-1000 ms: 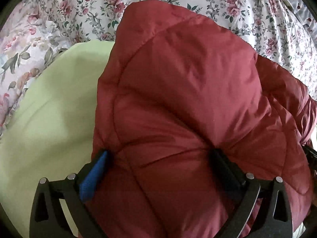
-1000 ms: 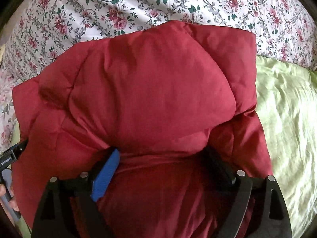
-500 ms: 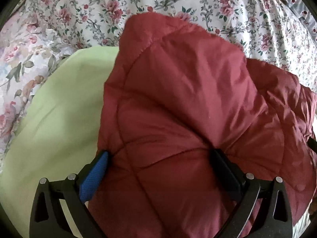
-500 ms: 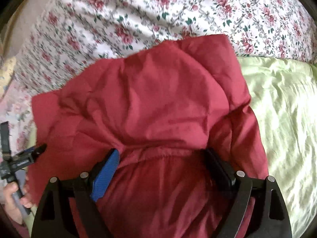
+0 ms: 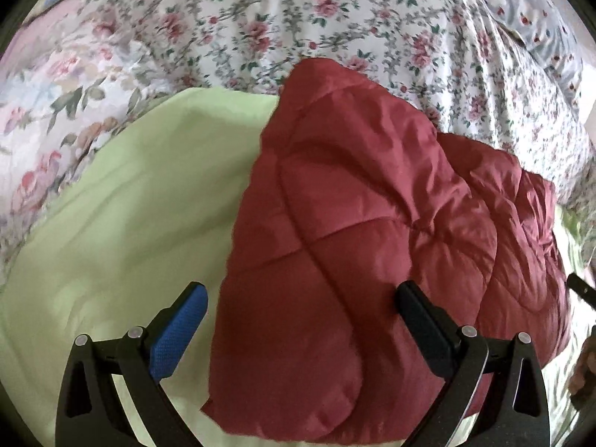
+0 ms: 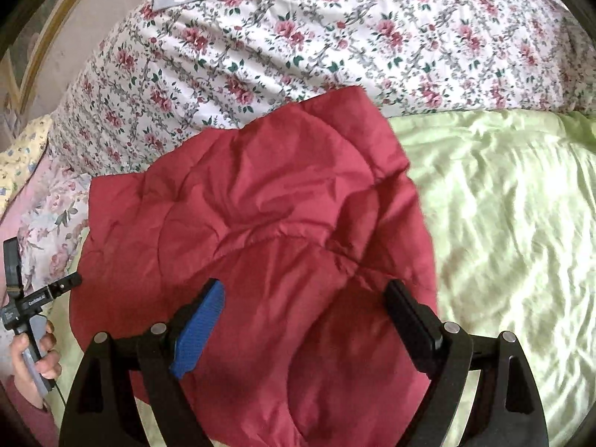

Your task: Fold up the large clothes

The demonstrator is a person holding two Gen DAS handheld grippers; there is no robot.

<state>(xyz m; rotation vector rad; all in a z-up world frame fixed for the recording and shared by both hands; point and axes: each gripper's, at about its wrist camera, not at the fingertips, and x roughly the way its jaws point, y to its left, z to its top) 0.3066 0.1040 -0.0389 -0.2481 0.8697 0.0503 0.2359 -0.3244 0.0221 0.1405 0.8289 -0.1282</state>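
Note:
A dark red quilted jacket (image 5: 354, 246) lies folded into a bundle on a light green sheet (image 5: 130, 223). My left gripper (image 5: 298, 301) is open above its near left part, apart from the fabric; the blue finger (image 5: 178, 324) hangs over the green sheet. In the right wrist view the same jacket (image 6: 260, 223) lies below my right gripper (image 6: 305, 305), which is open and holds nothing. The left hand-held gripper shows at the left edge of that view.
A white floral quilt (image 6: 335, 44) is bunched up behind the jacket. More floral bedding (image 5: 56, 119) lies at the left. The green sheet (image 6: 503, 223) stretches to the right. A bed frame edge (image 6: 44, 37) shows at the far left.
Both grippers have pulled back and up from the jacket, so it looks smaller and lies free on the sheet. The fingers no longer press into the fabric.

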